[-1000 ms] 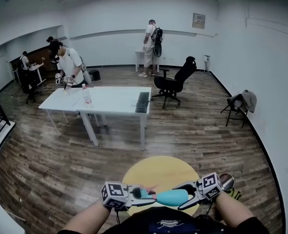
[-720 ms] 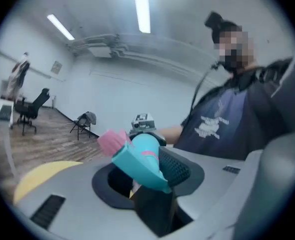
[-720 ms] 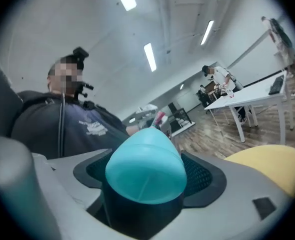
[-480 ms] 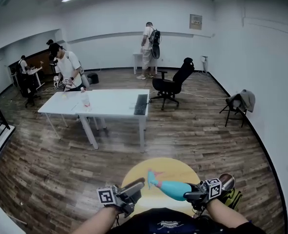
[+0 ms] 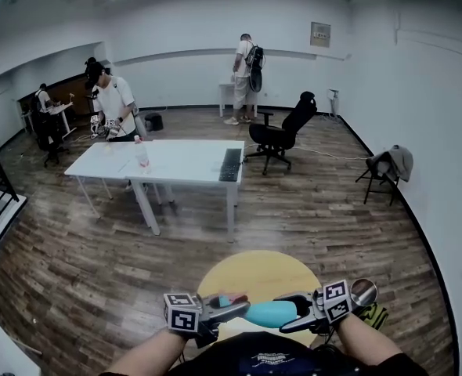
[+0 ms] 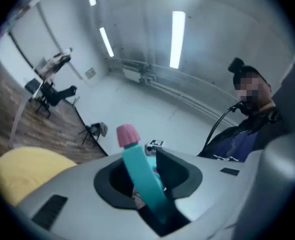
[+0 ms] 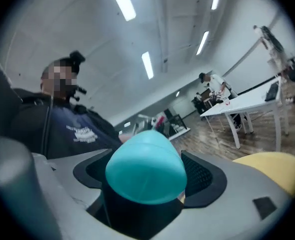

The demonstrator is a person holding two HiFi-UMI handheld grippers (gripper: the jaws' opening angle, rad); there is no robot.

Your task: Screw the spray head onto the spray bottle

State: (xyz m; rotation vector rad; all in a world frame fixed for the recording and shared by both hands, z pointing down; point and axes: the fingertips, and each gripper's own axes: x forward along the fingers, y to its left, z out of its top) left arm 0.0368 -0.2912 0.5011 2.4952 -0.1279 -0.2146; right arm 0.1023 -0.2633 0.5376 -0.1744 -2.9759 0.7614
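Observation:
In the head view the teal spray bottle [image 5: 272, 314] lies level in front of my body, and my right gripper [image 5: 287, 320] is shut on its body. The right gripper view looks at the bottle's rounded base [image 7: 145, 170], clamped between the dark pads of the right gripper [image 7: 146, 178]. The spray head [image 5: 225, 300], teal with a pink nozzle cap [image 6: 127, 134], sits at the bottle's left end. My left gripper [image 5: 235, 311] has just been closing, and its pads now press on the spray head [image 6: 141, 176] between them. Where head and bottle meet is hidden.
A round yellow table [image 5: 258, 276] stands just below and beyond my hands. Farther off are a white table [image 5: 180, 161], a black office chair [image 5: 282, 131] and a folding chair with a garment [image 5: 388, 165]. Several people stand at the back.
Half a second ago my left gripper was off the spray head, open and to the lower left, with the bottle tilted up. Now it grips the head again and the bottle lies level.

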